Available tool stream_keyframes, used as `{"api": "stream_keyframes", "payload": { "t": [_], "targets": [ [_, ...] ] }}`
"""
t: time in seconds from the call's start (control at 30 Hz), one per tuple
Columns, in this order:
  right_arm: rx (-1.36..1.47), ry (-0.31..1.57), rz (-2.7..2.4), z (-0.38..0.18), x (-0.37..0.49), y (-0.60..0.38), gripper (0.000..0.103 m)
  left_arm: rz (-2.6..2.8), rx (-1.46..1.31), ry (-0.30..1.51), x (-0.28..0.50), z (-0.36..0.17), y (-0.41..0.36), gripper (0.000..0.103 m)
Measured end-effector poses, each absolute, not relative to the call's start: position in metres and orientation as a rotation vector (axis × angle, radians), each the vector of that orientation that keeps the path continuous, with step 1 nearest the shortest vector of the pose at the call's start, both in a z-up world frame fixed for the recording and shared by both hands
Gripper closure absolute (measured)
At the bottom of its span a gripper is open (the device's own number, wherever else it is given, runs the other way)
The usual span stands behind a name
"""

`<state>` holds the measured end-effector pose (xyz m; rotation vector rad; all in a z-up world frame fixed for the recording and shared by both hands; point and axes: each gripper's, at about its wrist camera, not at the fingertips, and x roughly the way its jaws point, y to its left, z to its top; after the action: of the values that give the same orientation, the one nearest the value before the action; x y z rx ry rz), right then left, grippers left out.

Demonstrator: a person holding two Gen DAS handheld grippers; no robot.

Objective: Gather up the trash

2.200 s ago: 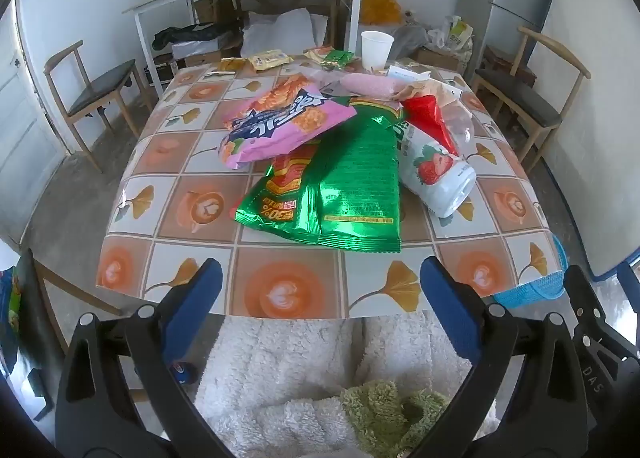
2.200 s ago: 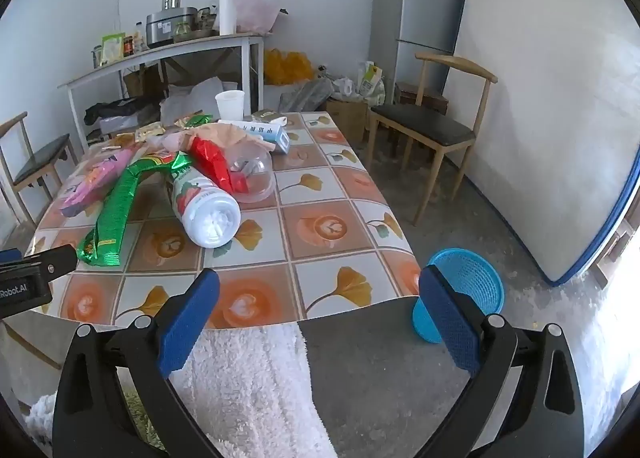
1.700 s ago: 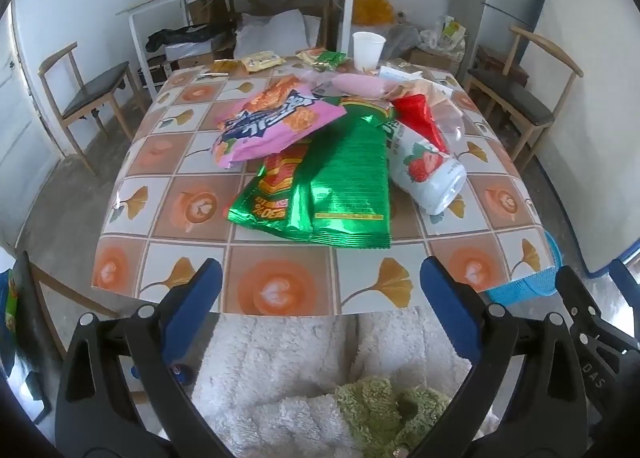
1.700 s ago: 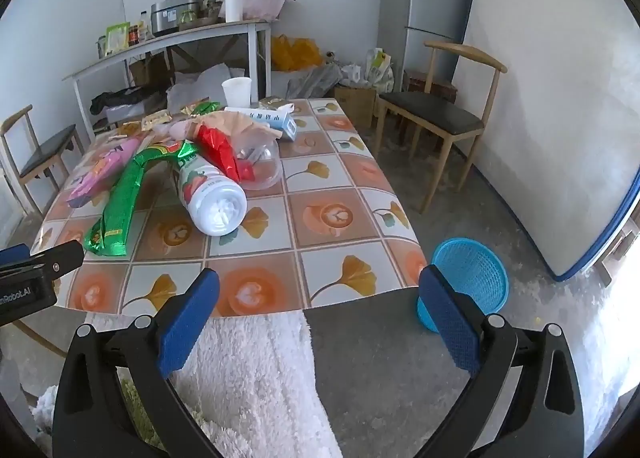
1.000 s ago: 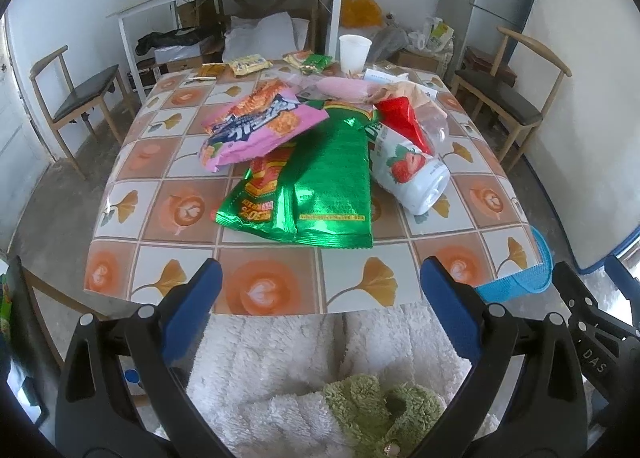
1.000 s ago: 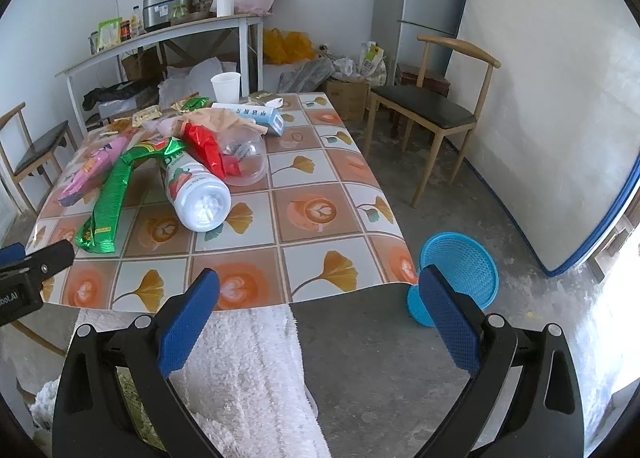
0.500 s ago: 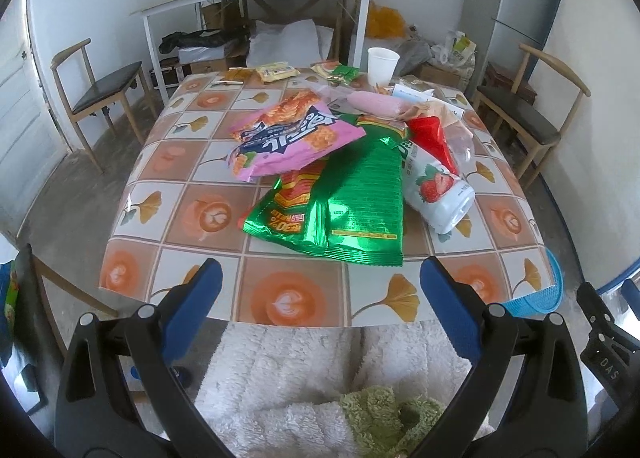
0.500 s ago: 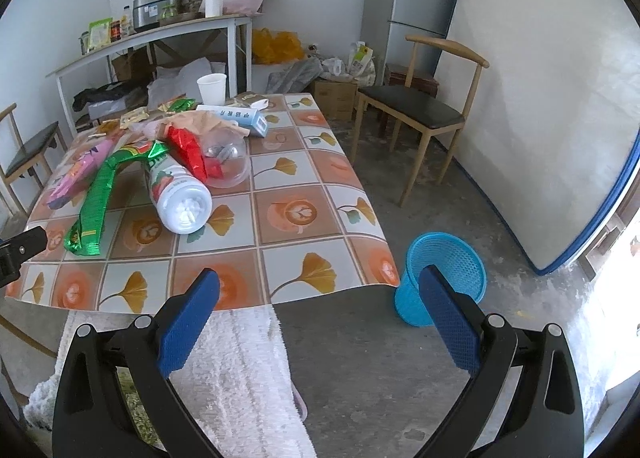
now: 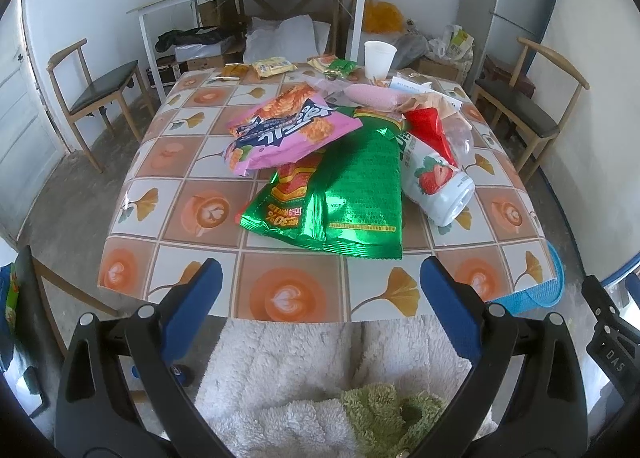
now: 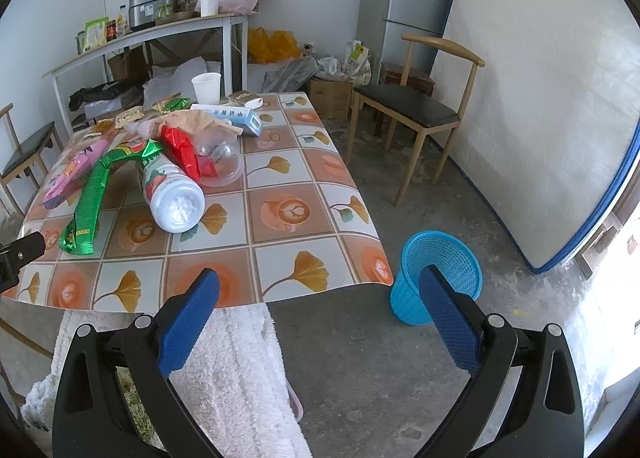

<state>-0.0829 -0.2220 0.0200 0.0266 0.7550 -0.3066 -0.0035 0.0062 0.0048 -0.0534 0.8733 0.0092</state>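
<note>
Left wrist view: left tool released, empty, short of the tabletop's near edge.
Right tool: released, empty, off the near right corner.
Green bag: straight ahead of left tool; long axis near-to-far.
Nearer: left.
Blue basket: floor, beside right corner.

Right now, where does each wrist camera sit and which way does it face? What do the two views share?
Left wrist: behind the open left gripper at the table's near edge, facing along the table at the green snack bag; fluffy white clothing shows below.
Right wrist: behind the open right gripper, off the table's near right corner, facing the floor and the blue basket; white clothing at lower left.
Shared: green bag, strawberry bottle, paper cup, basket.
</note>
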Motion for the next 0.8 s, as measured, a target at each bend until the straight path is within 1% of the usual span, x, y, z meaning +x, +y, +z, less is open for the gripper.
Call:
{"api": "stream_keyframes", "payload": {
  "t": [0.8],
  "targets": [
    [0.027,0.756,-0.31,0.0184,-0.0824,-0.2226,0.006,0.01,-0.057,0.877,-0.0041,0.0036,0.0065,0.007]
  ]
}}
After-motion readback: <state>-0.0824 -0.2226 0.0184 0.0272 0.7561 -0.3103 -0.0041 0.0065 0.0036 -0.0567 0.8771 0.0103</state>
